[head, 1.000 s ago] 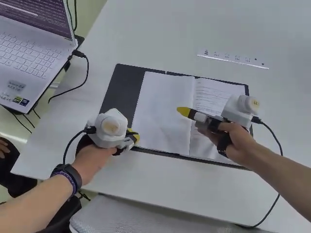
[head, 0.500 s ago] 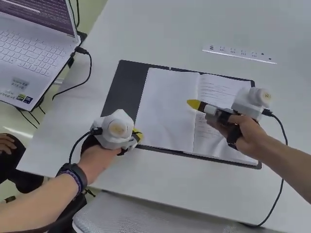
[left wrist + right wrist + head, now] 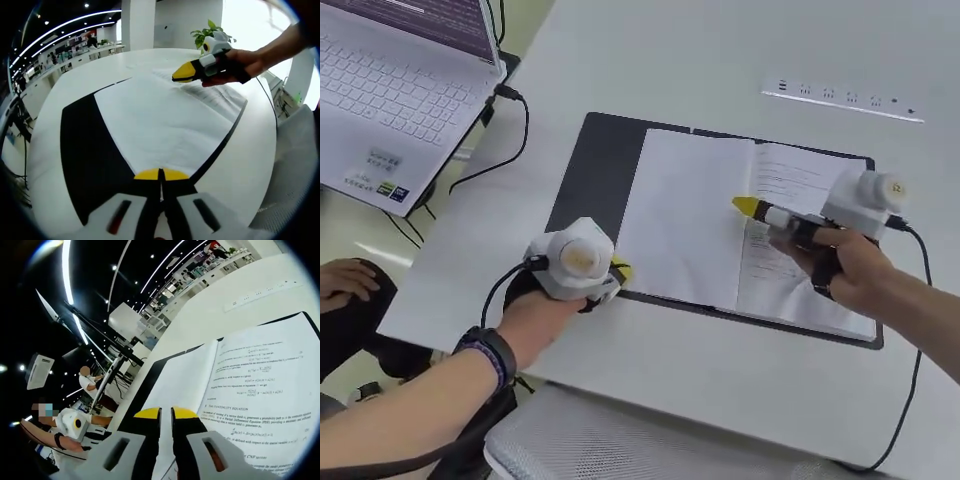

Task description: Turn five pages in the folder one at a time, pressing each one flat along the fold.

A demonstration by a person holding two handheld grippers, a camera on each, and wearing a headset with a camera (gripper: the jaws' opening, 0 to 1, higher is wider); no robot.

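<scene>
Head view: right claw (image 3: 748, 206), all but closed and empty, has slid from the blank left page (image 3: 685, 220) to the fold of the open folder (image 3: 592, 170) on the worktop (image 3: 670, 60), so pressing looks underway; left claw (image 3: 619, 270), closed and empty, stays at its near edge.

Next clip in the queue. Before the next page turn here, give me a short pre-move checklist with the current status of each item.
1. Folder open on the table: ok.
2. Turned page lying flat on the left side: ok.
3. Right gripper at the fold: ok, its tip is over the printed page just beside the fold. Contact with the paper: cannot tell.
4. Right gripper free of paper: ok, jaws closed with nothing between them.
5. Left gripper steadying the folder: jaws shut at the folder's near edge. Pressing down: cannot tell.
6. Laptop apart from the folder: ok.
</scene>
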